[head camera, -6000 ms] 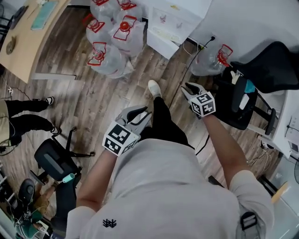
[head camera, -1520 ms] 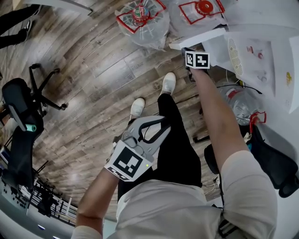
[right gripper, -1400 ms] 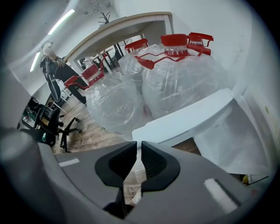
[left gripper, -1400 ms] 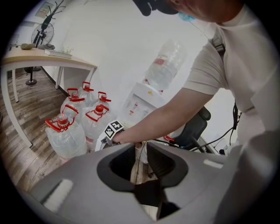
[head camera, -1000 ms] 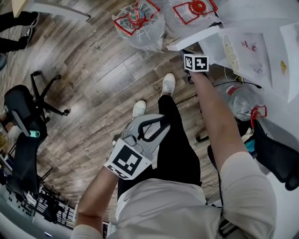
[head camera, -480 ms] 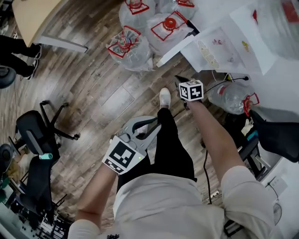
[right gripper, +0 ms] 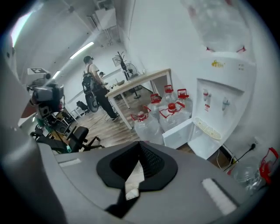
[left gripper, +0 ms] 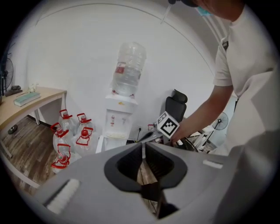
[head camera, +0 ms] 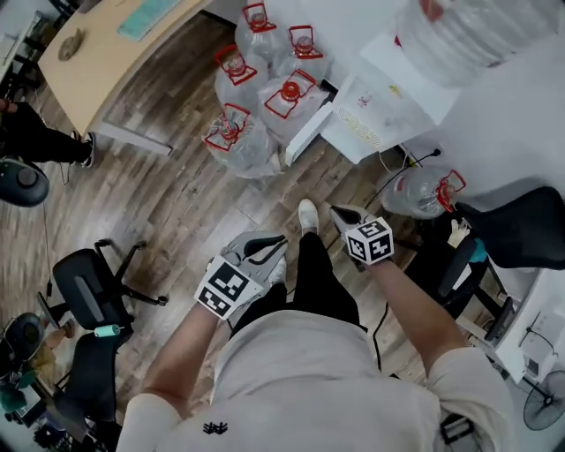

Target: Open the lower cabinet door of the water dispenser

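The white water dispenser (head camera: 380, 97) stands at the upper right with a clear bottle (head camera: 459, 26) on top. Its lower cabinet door (head camera: 305, 132) is swung open toward the jugs; it also shows in the right gripper view, where the door (right gripper: 177, 133) stands out from the dispenser (right gripper: 218, 109). My right gripper (head camera: 340, 212) hangs over the floor, well back from the door, jaws shut with nothing between them. My left gripper (head camera: 278, 238) is beside it, also shut and empty. In the left gripper view the dispenser (left gripper: 118, 118) is far ahead and the right gripper (left gripper: 146, 136) is in front.
Several water jugs with red handles (head camera: 256, 97) crowd the floor left of the open door; one more jug (head camera: 419, 190) lies right of the dispenser by a cable. Black office chairs (head camera: 88, 296) (head camera: 521, 225) stand on both sides. A wooden desk (head camera: 106, 53) is upper left.
My right gripper has come away from the open door, back and up toward my body. The left gripper rose too. The dispenser now lies farther off.
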The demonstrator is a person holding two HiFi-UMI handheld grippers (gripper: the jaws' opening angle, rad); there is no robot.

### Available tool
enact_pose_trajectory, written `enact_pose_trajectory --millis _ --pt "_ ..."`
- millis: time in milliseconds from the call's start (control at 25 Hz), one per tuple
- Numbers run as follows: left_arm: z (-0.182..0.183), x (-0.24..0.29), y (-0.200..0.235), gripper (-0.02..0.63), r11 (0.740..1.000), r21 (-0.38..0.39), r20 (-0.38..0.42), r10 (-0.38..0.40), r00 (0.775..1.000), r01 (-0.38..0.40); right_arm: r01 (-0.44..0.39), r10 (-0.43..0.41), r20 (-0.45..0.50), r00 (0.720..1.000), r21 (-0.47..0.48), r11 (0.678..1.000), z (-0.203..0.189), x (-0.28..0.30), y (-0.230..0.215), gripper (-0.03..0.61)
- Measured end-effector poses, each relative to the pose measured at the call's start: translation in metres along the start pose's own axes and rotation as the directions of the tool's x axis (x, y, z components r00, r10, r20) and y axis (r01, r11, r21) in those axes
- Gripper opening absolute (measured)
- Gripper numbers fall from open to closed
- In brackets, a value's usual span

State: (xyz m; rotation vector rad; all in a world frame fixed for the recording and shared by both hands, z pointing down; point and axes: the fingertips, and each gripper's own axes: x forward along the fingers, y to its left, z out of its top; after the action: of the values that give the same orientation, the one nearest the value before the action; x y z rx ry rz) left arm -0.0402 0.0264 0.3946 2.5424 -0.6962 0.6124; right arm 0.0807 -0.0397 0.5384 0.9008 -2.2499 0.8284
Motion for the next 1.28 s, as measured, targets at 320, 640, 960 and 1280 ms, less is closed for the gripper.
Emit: enact_pose_trajectory --millis 320,640,960,1280 --pt "0.013 -0.015 -0.05 0.057 0.994 0.075 -0.025 -0.077 0.997 0.078 -0.019 0.025 0.13 0.991 -0.049 0.999 0.016 -0.107 0.073 0.002" --pt "0.006 -0.048 -0.069 0.057 0.995 0.025 0.0 -0.094 0.996 0.094 0.039 -0.02 0.223 0.975 -0.084 0.996 0.014 -0.186 0.122 0.001" --pt "0.0 -0.07 -0.078 0.057 0.997 0.022 0.021 -0.08 0.997 0.079 0.084 -0.063 0.278 0.958 -0.067 0.994 0.003 -0.213 0.153 0.0" --pt "-0.019 -0.08 -0.087 0.057 0.996 0.03 0.01 -0.082 0.997 0.081 0.101 -0.079 0.306 0.949 -0.056 0.993 -0.01 -0.221 0.172 0.0"
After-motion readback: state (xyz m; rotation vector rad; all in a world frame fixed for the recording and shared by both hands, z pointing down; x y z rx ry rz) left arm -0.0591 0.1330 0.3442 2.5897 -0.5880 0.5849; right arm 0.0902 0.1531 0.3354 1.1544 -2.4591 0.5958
